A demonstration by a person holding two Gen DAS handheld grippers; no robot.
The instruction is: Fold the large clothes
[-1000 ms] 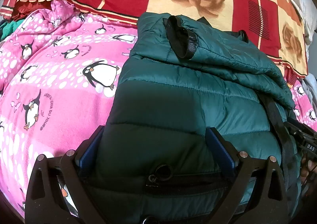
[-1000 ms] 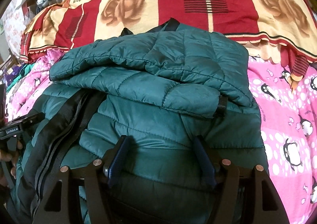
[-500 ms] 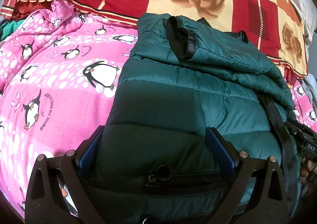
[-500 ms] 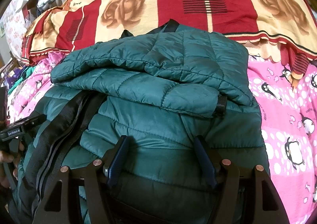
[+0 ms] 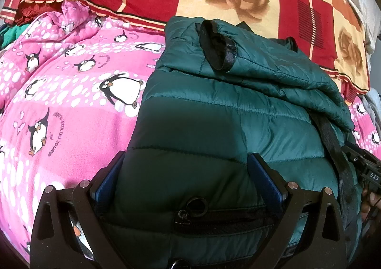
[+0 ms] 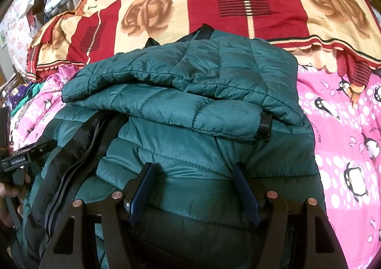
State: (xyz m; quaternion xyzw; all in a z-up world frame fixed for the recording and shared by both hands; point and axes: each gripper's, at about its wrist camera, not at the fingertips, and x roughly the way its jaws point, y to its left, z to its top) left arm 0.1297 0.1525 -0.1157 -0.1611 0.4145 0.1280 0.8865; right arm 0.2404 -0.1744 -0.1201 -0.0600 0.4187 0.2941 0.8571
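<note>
1. Left wrist view: my left gripper (image 5: 188,185) stands spread, the green jacket (image 5: 238,126) hem bulging between the pads; whether they pinch, I cannot tell. Jacket lies on the pink penguin blanket (image 5: 59,114), extending straight ahead.
2. Right wrist view: my right gripper (image 6: 193,190) likewise spread astride the hem. Both hands equally near.

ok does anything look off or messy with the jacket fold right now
Mostly tidy. The green jacket lies on the pink blanket with both sleeves crossed on top. One oddity: the upper sleeve's cuff gapes open and sticks up at the jacket's edge instead of lying flat.
</note>
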